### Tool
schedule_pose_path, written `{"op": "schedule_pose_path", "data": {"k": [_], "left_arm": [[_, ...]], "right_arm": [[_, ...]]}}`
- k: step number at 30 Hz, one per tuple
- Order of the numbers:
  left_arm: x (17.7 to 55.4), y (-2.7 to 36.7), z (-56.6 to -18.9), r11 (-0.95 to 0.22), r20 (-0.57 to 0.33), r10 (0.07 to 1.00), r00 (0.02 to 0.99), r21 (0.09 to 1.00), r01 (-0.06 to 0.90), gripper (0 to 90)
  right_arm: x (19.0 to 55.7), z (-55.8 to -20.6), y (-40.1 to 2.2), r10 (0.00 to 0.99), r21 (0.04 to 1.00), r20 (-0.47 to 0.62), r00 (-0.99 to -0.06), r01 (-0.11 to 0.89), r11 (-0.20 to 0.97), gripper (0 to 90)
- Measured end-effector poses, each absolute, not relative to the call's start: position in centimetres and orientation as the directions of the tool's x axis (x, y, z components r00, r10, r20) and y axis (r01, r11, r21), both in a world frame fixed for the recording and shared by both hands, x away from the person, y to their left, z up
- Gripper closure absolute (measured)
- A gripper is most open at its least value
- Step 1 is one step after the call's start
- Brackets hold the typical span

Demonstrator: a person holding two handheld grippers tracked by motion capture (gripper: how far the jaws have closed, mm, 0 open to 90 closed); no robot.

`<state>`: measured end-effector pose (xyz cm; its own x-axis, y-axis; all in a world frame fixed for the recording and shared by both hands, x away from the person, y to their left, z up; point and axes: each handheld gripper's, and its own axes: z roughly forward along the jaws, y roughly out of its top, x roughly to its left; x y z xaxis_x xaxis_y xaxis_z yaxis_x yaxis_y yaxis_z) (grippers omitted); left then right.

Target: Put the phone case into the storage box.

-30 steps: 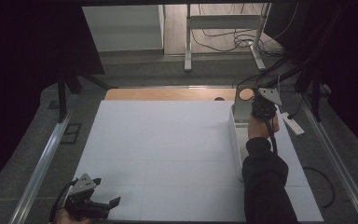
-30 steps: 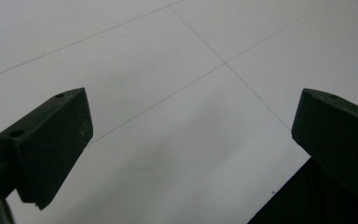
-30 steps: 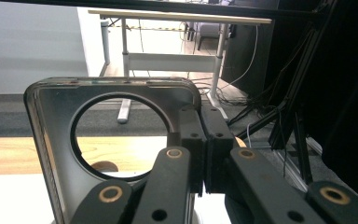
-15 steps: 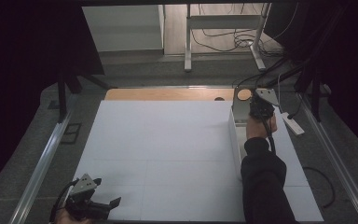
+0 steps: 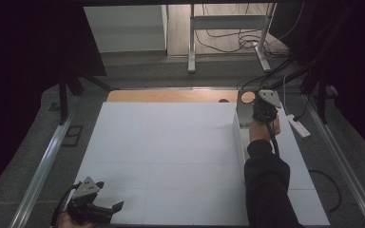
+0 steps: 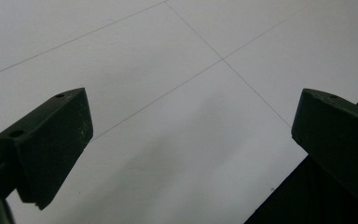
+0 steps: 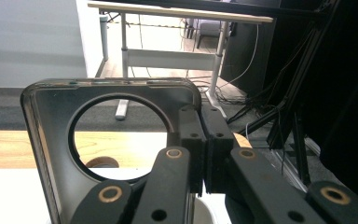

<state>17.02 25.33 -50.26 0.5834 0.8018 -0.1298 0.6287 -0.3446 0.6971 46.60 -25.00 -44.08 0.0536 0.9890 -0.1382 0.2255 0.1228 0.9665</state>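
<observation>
Right tongs [image 7: 204,158] pinched shut on metal plate with round hole [image 7: 51,135], upright at far right tabletop [image 5: 171,152] edge. Thin grip (near rim) risks plate slipping, toppling. Left tongs [image 6: 191,140] open, empty, near corner.

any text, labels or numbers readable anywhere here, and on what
None can be read.
White board: thin grid lines, no print.
Metal plate with a round hole, held in the right claw: no marking.
Left claw: bare black jaws.
White strip beside the table: too small to tell.

Glossy metal plate [image 7: 51,140], matt white tabletop [image 5: 171,142]
</observation>
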Motion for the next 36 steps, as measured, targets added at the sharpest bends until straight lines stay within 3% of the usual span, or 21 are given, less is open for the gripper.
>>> {"op": "schedule_pose_path", "data": {"k": [36], "left_arm": [[16.99,25.21,-50.26,-0.356,-0.123,0.8,0.588,0.692,0.628,0.0]], "right_arm": [[46.75,-44.36,-24.74,0.986,0.957,-0.159,0.045,0.251,0.143,82.0]]}}
